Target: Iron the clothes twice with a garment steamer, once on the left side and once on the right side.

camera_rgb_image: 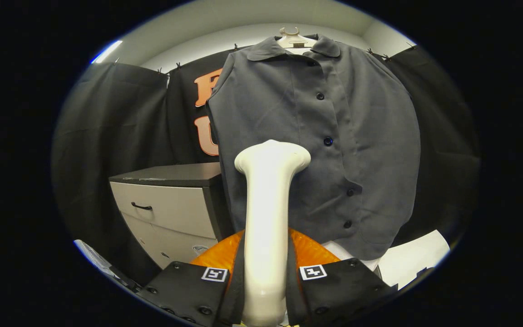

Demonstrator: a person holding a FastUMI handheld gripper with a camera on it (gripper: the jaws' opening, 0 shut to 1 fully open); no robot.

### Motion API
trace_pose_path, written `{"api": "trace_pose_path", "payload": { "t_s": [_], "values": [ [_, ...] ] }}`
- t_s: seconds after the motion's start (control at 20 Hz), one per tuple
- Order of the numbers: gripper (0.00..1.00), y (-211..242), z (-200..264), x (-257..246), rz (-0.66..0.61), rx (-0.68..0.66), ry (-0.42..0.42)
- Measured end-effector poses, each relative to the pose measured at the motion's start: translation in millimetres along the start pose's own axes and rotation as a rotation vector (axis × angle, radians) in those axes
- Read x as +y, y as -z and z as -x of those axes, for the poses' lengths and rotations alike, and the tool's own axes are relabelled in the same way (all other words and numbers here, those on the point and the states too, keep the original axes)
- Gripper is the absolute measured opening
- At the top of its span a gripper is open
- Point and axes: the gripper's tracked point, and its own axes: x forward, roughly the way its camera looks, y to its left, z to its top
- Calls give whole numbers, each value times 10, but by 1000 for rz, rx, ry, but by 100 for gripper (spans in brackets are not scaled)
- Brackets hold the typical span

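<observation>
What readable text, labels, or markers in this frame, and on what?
None readable.
Gripper fingers, shut on the white garment steamer: one square black-and-white marker each, a pattern, no words.
Grey shirt, hanger, drawer cabinet: no label visible.

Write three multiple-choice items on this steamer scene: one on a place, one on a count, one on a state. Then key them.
1. Where is the head of the garment steamer?
A. against the lower front of the grey shirt
B. on top of the cabinet
C. up at the hanger

2. How many buttons show on the shirt's front?
A. two
B. four
C. seven

3. What is the gripper doing?
A. open, holding nothing
B. shut on the steamer's white handle
C. shut on the shirt's hem

Key:
1 A, the white head sits in front of the shirt, left of its button row.
2 B, four dark buttons run down the placket.
3 B, both fingers press the handle between them.
</observation>
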Motion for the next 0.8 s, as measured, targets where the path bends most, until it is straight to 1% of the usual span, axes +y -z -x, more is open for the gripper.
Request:
{"api": "trace_pose_path", "payload": {
  "t_s": [0.3, 0.5, 0.65, 0.8],
  "values": [
    [44, 377, 64, 14, -12, 62, 5],
    [44, 548, 76, 0, -21, 92, 12],
    [44, 531, 115, -1, -31, 95, 13],
    [44, 333, 174, -15, -21, 41, 13]
  ]
}}
